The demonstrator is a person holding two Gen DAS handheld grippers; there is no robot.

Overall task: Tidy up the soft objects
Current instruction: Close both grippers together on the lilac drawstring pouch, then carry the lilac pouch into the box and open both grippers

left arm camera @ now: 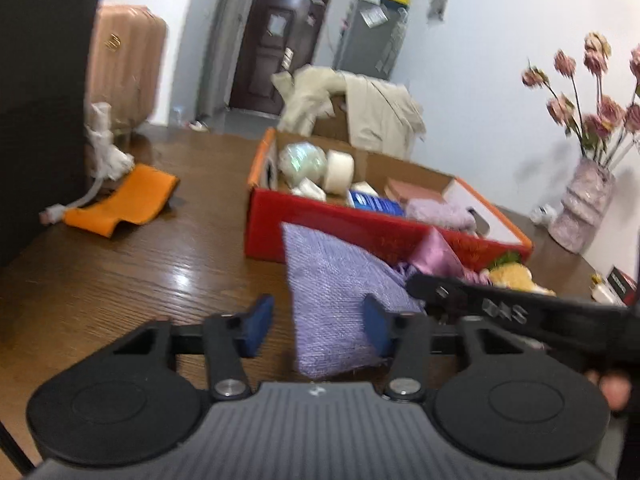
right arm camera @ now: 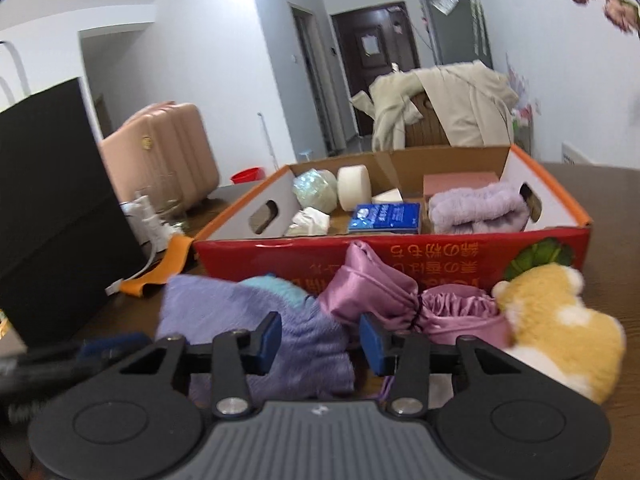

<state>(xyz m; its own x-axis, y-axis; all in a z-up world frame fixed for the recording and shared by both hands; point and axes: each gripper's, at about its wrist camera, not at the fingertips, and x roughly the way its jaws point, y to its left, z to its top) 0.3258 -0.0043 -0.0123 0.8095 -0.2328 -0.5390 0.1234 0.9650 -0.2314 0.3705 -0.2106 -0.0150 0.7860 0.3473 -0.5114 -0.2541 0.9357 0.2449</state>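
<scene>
A lilac woven cloth (left arm camera: 332,300) lies on the wooden table in front of a red cardboard box (left arm camera: 320,228). My left gripper (left arm camera: 318,326) is open around the cloth's near corner; the right pad is at the cloth, the left pad stands clear. In the right wrist view my right gripper (right arm camera: 320,342) is open over the same lilac cloth (right arm camera: 296,344), beside a pink satin pouch (right arm camera: 372,292) and a yellow plush toy (right arm camera: 560,320). A bit of teal fabric (right arm camera: 280,288) shows behind the cloth. The box (right arm camera: 400,256) holds a fluffy lilac item (right arm camera: 476,208).
An orange cloth (left arm camera: 124,200) and a white cable lie at the left by a black box (right arm camera: 52,200). A vase with pink flowers (left arm camera: 584,204) stands at the right. Behind the table are a chair draped with a beige coat (left arm camera: 360,104) and a pink suitcase (left arm camera: 124,64).
</scene>
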